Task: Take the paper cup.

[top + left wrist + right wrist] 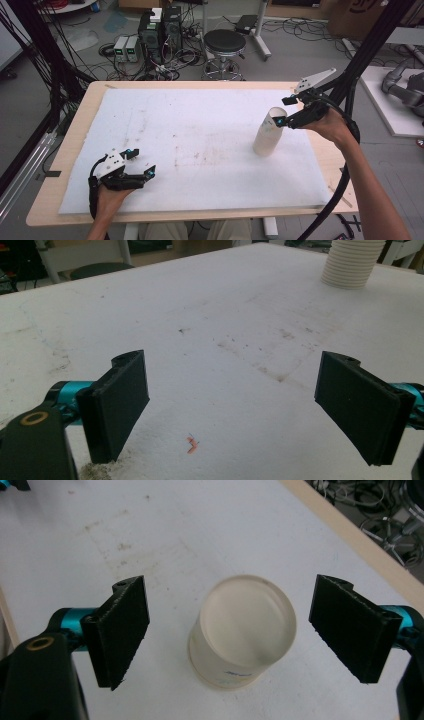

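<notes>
- Since the left gripper [134,162] is just parked at about 7 o'clock on the table [75,150], nearest the person, I'd leave it there. Its jaws stand wide apart with nothing between them but the white mat [225,330], and nothing is touching them.
- Bit further out on the mat there are only faint stains, plus a tiny orange scrap [192,445] lying just ahead of the left jaws. Not in the way.
- Over at roughly 3 o'clock stands the stack of cups [269,132], upright and leaning a little, open end up.
- Right gripper [286,111] hovers at the stack's rim, jaws spread wide, one on each side of the cups [242,630]. It's holding nothing, and from its own view neither pad looks to be touching.
- My guess at the step: grabbing the top of the stack. To do it well I'd centre the jaws so both pads meet the rim together, then close gently. Paper cups squash easily, and an off-centre pinch could tip that tall stack over.
</notes>
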`<state>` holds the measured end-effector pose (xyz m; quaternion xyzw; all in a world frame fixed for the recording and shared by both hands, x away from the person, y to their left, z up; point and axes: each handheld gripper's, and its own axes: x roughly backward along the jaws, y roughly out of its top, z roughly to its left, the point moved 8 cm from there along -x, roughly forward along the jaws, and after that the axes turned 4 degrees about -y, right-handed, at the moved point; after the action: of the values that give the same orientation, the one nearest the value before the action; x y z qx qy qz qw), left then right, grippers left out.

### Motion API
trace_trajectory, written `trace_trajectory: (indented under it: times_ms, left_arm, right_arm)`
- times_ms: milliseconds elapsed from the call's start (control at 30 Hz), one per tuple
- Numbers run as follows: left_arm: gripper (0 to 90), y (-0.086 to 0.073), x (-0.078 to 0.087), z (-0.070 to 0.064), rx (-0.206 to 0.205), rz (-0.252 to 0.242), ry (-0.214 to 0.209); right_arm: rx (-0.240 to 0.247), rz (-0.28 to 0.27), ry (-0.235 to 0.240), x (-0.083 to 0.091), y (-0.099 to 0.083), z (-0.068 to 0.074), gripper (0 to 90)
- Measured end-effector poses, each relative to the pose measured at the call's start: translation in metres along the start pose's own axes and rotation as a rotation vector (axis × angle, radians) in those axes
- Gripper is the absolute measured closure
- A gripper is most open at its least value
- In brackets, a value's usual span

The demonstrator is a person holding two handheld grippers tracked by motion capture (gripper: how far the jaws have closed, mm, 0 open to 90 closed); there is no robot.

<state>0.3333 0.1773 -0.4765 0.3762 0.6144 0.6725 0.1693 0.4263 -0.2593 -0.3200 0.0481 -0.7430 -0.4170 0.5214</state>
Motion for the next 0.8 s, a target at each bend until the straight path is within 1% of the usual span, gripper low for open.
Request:
trace_trajectory:
  times_ms: [100,133,167,267,333,500,567,633,667,733,800]
  left_arm:
    - [13.8,0.0,0.0,0.0,0.0,0.001,0.0]
    - [13.8,0.0,0.0,0.0,0.001,0.001,-0.001]
    - [13.8,0.0,0.0,0.0,0.002,0.001,-0.001]
    - [13.8,0.0,0.0,0.0,0.003,0.001,0.0]
    - [13.8,0.0,0.0,0.0,0.002,0.005,0.001]
    - [13.8,0.0,-0.001,0.0,-0.001,0.003,0.0]
    - [13.8,0.0,-0.001,0.0,-0.001,0.004,0.0]
    - [13.8,0.0,-0.001,0.0,0.0,0.004,0.0]
    - [13.8,0.0,-0.001,0.0,0.0,0.004,0.001]
    - [13.8,0.0,-0.001,0.0,0.002,0.005,0.004]
    - [13.8,0.0,-0.001,0.0,-0.001,0.006,0.004]
  right_arm:
    - [-0.002,0.025,0.005,-0.004,-0.003,-0.003,16.7]
    - [-0.002,0.025,0.005,-0.004,-0.003,-0.003,16.7]
    - [-0.007,0.041,0.006,-0.006,-0.004,-0.005,16.7]
    - [0.0,0.068,0.006,-0.01,-0.006,-0.007,16.7]
    - [-0.006,0.078,0.006,-0.011,-0.006,-0.006,16.7]
    - [0.001,0.097,0.008,-0.014,-0.007,-0.006,17.3]
    - [-0.002,0.104,0.013,-0.015,-0.008,-0.006,22.3]
    - [-0.001,0.112,0.018,-0.016,-0.008,-0.006,22.6]
    - [0.003,0.114,0.015,-0.017,-0.008,-0.006,22.6]
    - [-0.004,0.121,0.007,-0.018,-0.009,-0.006,22.8]
    - [-0.008,0.13,0.001,-0.019,-0.009,-0.008,26.8]
